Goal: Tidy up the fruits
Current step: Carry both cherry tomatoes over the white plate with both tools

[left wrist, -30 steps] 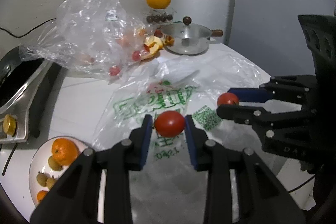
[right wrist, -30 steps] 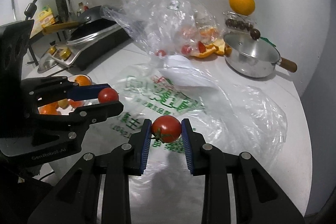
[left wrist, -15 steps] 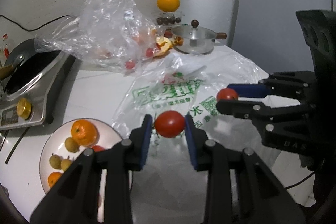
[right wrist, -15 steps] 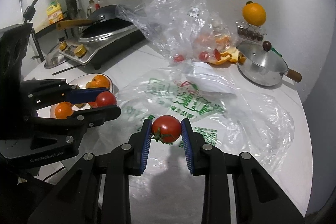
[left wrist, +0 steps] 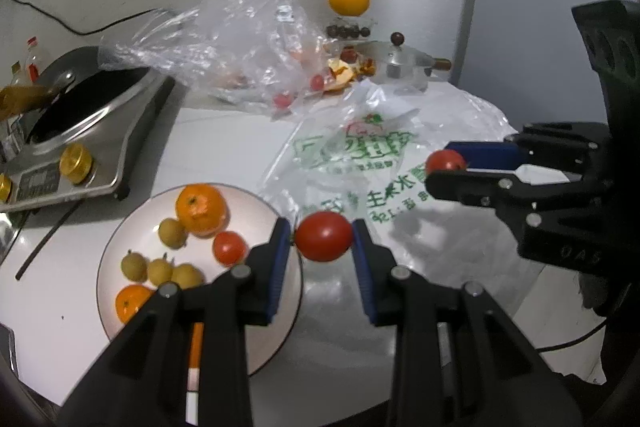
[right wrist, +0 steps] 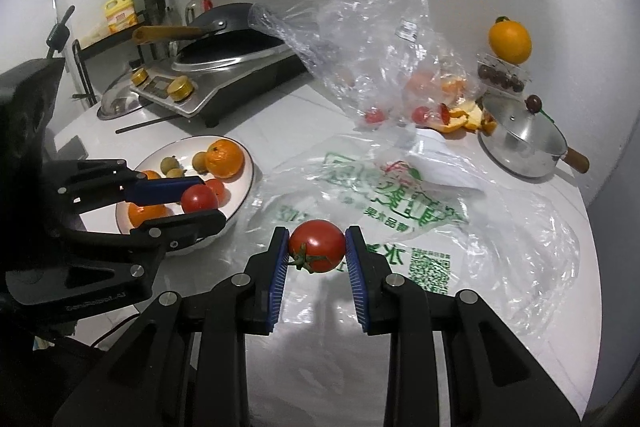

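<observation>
Left claw, black plastic w/ ribbed blue pads, is clenched on a smooth, glossy red tomato, held in the air just beside the right rim of the round white ceramic plate. Right claw, same build, grips a second round red tomato w/ green star-shaped calyx above the flat, crinkled clear plastic bag w/ green print.

On the plate: a dimpled orange mandarin at the far side, another mandarin near the front rim, a small red tomato and several small yellow-brown oval fruits clustered between them (kind unclear). Plate sits on the white glossy worktop, printed bag just beside it to the right.

Farther back: a big crumpled transparent plastic bag standing puffed up, w/ small red tomatoes and orange pieces inside. Curled orange peel lies next to it. Left of that, a stainless-steel cooker w/ brass-coloured knobs carrying a dark round wok w/ wooden handle.

Right rear: a shiny steel saucepan w/ lid, dark round knob and wooden handle. Behind it, a clear plastic box of dark round fruits w/ a smooth orange citrus perched on top, against the white wall.
</observation>
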